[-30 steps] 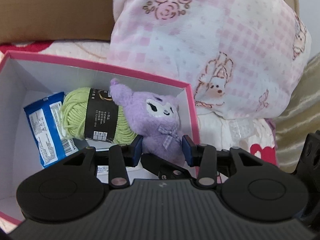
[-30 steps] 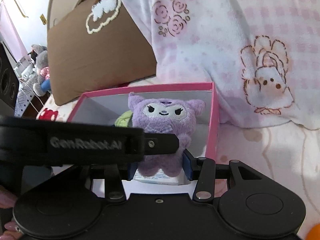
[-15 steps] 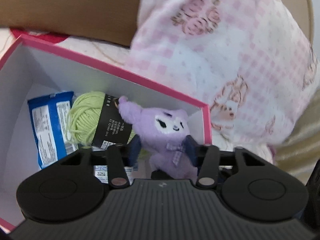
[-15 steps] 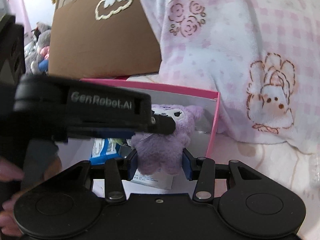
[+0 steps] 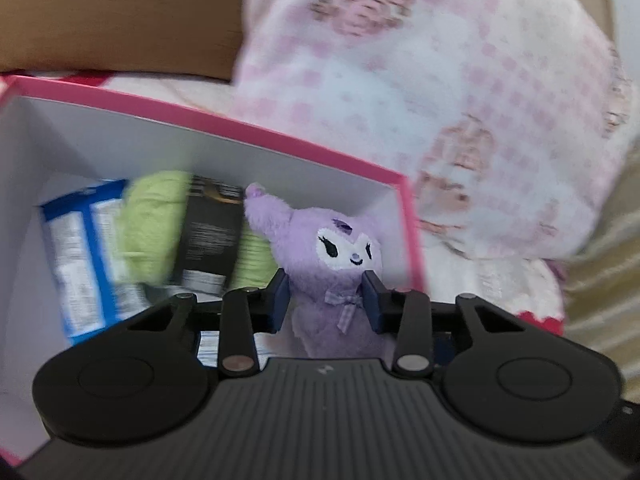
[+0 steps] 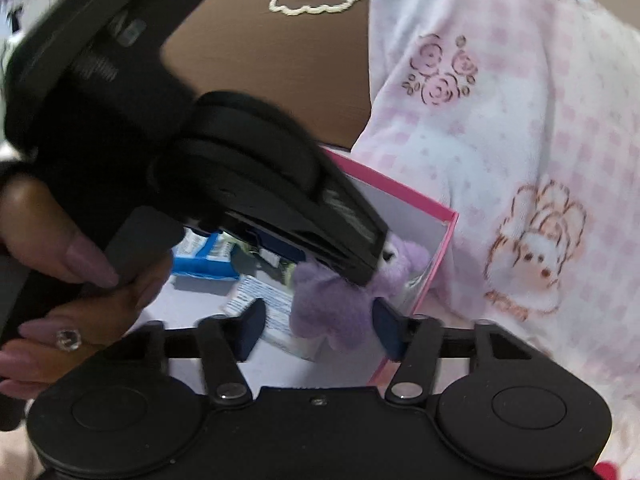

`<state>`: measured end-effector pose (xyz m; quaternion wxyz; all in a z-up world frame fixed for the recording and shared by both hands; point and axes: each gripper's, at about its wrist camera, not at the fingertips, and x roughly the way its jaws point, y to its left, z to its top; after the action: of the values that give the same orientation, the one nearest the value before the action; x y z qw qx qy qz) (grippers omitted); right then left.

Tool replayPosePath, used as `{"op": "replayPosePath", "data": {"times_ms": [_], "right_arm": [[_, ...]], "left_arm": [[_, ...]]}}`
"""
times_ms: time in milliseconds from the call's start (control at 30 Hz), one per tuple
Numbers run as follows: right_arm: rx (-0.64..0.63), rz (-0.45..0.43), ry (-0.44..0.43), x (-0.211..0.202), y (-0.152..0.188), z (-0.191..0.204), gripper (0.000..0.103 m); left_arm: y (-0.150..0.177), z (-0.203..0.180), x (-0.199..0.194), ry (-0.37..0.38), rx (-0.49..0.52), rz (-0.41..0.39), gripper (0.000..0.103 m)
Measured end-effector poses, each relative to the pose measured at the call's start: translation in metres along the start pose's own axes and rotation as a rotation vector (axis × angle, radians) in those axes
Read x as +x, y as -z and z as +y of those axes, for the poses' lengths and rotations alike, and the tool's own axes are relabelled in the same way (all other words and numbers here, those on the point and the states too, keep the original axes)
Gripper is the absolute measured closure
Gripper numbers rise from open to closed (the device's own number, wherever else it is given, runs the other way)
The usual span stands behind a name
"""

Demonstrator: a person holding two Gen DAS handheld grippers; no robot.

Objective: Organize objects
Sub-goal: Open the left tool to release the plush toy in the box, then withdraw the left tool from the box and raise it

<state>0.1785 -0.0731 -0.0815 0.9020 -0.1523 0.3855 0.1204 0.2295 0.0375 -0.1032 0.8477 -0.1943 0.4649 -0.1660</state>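
Two grippers work over one soft toy: a purple plush [image 5: 340,264] with a white embroidered face and a small gingham bow, standing upright in the near right corner of the pink-rimmed box [image 5: 256,130]. To its left in the box lie a green yarn ball [image 5: 152,228] with a black label and, further left, a blue snack packet [image 5: 80,256].

From the left wrist view, the left gripper [image 5: 325,300] straddles the plush at neck and bow; its jaws have just been closing on the toy, and both blue pads now press into the fur, so it grips the plush. In the right wrist view the right gripper [image 6: 318,326] sits lower, around the toy's feet; its jaws too have just been narrowing. The right pad touches the fur, but the left one stands clear with a gap, so this claw holds nothing. The left gripper's black body crosses that view, held by a hand [image 6: 68,280].

My judgement is that the plush is very light and thoroughly squashy: it will give under the pads rather than resist, and the fluffy pile may let it slide or twist if pinched only by fur. The torso just under the head, where stuffing is thickest, looks the surest place to hold. The ear, bow and feet are floppy, poor purchase. Nothing fragile here, so a firm squeeze costs nothing. The box wall close on the right leaves little room for that pad.
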Motion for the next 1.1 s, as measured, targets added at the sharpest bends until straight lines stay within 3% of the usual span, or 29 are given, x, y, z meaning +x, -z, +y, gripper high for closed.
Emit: {"op": "replayPosePath", "data": {"times_ms": [67, 133, 233, 333, 433, 567, 800, 900, 1000, 1100], "right_arm": [[-0.028, 0.024, 0.036, 0.008, 0.000, -0.003, 0.073], [-0.011, 0.031, 0.008, 0.012, -0.001, -0.011, 0.087], [-0.027, 0.033, 0.008, 0.017, -0.004, -0.017, 0.092], [-0.042, 0.030, 0.016, 0.023, -0.005, -0.018, 0.093], [-0.030, 0.010, 0.011, 0.020, 0.000, -0.020, 0.092], [0.048, -0.011, -0.062, 0.000, 0.008, -0.033, 0.086], [0.145, -0.029, -0.190, -0.028, 0.028, -0.055, 0.079], [0.179, -0.037, -0.232, -0.036, 0.031, -0.059, 0.075], [0.209, -0.027, -0.242, -0.041, 0.032, -0.062, 0.073], [0.223, -0.019, -0.246, -0.047, 0.034, -0.062, 0.073]], "left_arm": [[0.001, -0.001, 0.002, -0.005, 0.011, -0.001, 0.073], [-0.001, 0.004, 0.000, 0.024, -0.001, -0.010, 0.084], [-0.003, 0.010, 0.003, 0.061, -0.039, 0.019, 0.085], [-0.002, 0.004, 0.008, 0.003, 0.011, 0.013, 0.086], [-0.003, 0.002, 0.012, -0.007, 0.019, 0.024, 0.087], [-0.004, 0.001, 0.018, 0.002, -0.024, 0.029, 0.087], [-0.004, -0.014, 0.023, -0.069, 0.003, 0.011, 0.087], [-0.004, -0.016, 0.014, -0.050, -0.025, 0.009, 0.087], [-0.001, -0.022, -0.006, -0.085, -0.019, -0.022, 0.085], [0.001, -0.028, -0.026, -0.090, -0.008, -0.027, 0.077]]}}
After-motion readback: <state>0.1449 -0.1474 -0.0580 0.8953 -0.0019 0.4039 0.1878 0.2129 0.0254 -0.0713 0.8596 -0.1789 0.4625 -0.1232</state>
